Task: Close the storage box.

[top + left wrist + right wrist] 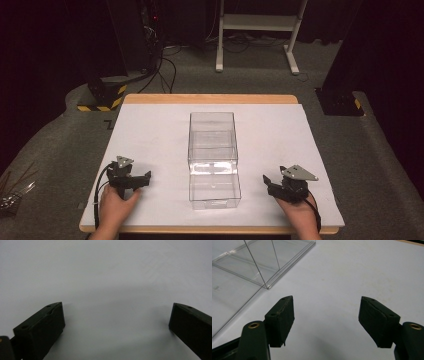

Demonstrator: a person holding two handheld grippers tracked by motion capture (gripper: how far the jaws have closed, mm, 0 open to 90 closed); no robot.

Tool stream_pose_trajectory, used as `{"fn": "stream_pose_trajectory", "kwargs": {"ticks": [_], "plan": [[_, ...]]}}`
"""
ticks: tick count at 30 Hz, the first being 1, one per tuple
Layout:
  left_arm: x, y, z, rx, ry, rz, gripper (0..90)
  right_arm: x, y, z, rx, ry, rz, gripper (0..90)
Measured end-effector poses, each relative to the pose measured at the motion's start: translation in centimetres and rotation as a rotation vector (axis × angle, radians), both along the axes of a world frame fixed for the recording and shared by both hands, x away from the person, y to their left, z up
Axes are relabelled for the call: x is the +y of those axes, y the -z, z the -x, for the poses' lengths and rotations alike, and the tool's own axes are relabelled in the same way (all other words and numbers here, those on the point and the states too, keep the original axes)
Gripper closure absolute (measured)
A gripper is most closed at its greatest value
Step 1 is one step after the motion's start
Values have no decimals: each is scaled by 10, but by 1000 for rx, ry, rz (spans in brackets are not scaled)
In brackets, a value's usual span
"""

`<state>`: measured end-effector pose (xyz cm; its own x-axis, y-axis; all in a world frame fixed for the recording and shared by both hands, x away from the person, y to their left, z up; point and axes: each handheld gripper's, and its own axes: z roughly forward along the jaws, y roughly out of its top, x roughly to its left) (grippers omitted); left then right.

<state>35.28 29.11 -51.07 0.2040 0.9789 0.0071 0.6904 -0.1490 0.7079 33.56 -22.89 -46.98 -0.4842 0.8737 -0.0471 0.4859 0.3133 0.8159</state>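
High view — one desk (pixel 150 125), wood-edged, topped with a white sheet, on grey carpet in a dark room; a white metal frame (pixel 257 30) and black cables stand behind it. One clear box (pixel 212 155) lies at the desk's middle, long axis running away from the person. Two claws: left claw (pixel 145 179) near the front left, right claw (pixel 266 181) near the front right, each in a hand resting on the sheet. The box sits between them, apart from both.

Left gripper view — two black jaws spread wide over bare white sheet; released, gripping nothing.

Right gripper view — two black jaws parted and opening, nothing between them. The box (pixel 249 267) lies ahead and to the left of the right claw (pixel 325 302), its near corner just beyond the left jaw — not touching.
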Motion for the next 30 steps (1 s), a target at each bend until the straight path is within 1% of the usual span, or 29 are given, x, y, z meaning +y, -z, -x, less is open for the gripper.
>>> {"fn": "stream_pose_trajectory", "kwargs": {"ticks": [2, 7, 9, 10, 12, 15, 18, 24, 30], "plan": [[0, 0, 0, 0, 0, 0, 5, 2, -2, 0, 1, 1, -10, 290], [0, 0, 0, -1, 0, 0, 5, 8, -5, 1, -11, -6, 3, 290], [0, 0, 0, -1, 0, 0, 5, 8, -5, 1, -14, -3, 1, 290], [0, 0, 0, -1, 0, 0, 5, 8, -6, 1, -16, 4, -16, 290], [0, 0, 0, -1, 0, 0, 5, 7, -6, 2, -24, 5, -25, 291], [0, 0, 0, -1, 0, 1, 5, 7, -7, 2, -33, 2, -27, 292], [0, 0, 0, -1, 0, 0, 5, 4, -7, 3, -34, 1, -41, 293], [0, 0, 0, -2, 0, 0, 5, 3, -6, 6, -33, -9, -41, 291], [0, 0, 0, -2, -1, 1, 5, 4, -11, 11, -46, -25, -51, 289]]}}
